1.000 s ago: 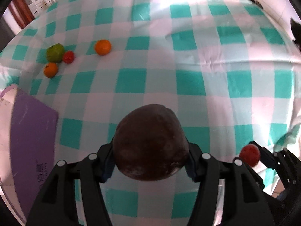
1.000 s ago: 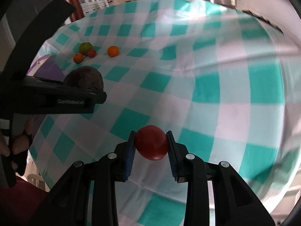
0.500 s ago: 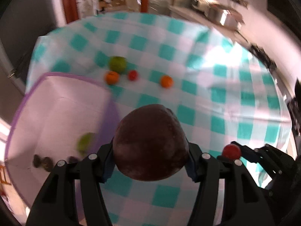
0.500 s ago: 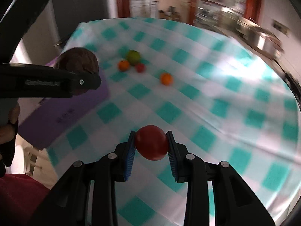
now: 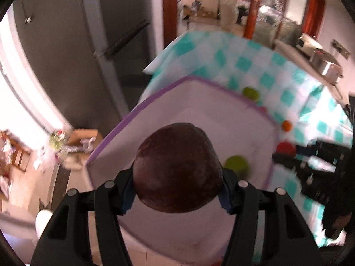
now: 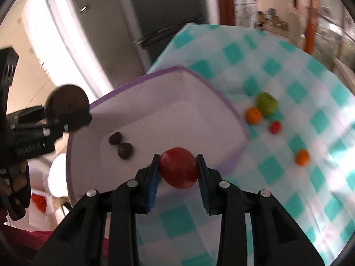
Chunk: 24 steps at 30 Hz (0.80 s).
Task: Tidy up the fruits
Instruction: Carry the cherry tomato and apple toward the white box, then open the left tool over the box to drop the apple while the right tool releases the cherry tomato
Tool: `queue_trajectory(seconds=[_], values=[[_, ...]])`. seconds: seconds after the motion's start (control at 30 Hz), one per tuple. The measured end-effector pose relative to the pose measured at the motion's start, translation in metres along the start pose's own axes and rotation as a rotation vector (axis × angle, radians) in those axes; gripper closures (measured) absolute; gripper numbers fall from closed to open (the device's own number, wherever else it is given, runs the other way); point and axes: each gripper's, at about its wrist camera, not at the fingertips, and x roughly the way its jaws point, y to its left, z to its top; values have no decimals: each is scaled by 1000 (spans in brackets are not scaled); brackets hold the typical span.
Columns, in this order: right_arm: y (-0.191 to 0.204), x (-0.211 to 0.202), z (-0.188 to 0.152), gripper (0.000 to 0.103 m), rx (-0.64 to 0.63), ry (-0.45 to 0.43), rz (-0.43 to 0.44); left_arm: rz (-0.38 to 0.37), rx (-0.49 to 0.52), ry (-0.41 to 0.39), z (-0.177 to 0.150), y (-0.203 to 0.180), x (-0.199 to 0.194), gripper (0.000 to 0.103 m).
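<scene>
My left gripper (image 5: 177, 184) is shut on a large dark brown fruit (image 5: 177, 168) and holds it above the white, purple-rimmed box (image 5: 221, 119). A green fruit (image 5: 236, 165) lies in the box. My right gripper (image 6: 178, 170) is shut on a red fruit (image 6: 178, 167) over the box's near edge (image 6: 228, 161). Two small dark fruits (image 6: 121, 144) lie in the box. The left gripper (image 6: 66, 119) with its brown fruit (image 6: 66, 99) shows at left in the right wrist view.
On the green-checked tablecloth (image 6: 288, 77) beside the box lie a green fruit (image 6: 266, 103), two orange fruits (image 6: 254, 115) (image 6: 301, 157) and a small red one (image 6: 275, 127). A grey fridge (image 5: 66, 44) stands beyond the table's end.
Both grippers have swung left with their fruits, from over the cloth to over the box. The box now fills the middle of both views.
</scene>
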Motion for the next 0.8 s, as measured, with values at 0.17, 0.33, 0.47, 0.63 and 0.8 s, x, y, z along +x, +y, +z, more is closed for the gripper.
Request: queue_trajectory(seconds=[0.17,0.33,0.47,0.63,0.8], values=[[15,55,37,70,-83,145,11,13,34,133,-16,18,34,43],[22,122,55,70,-180,364,-27,1,190,291,-25,0,72,43],[24,163,59,70,-208,499,-47,-25,290,413,-30,-13,98,42],[31,197,50,70,-253,631,-68,-40,299,520,-38,-16,122,42],[36,213,42,70,-268,696,-92,-39,337,555,-44,-21,132,41]])
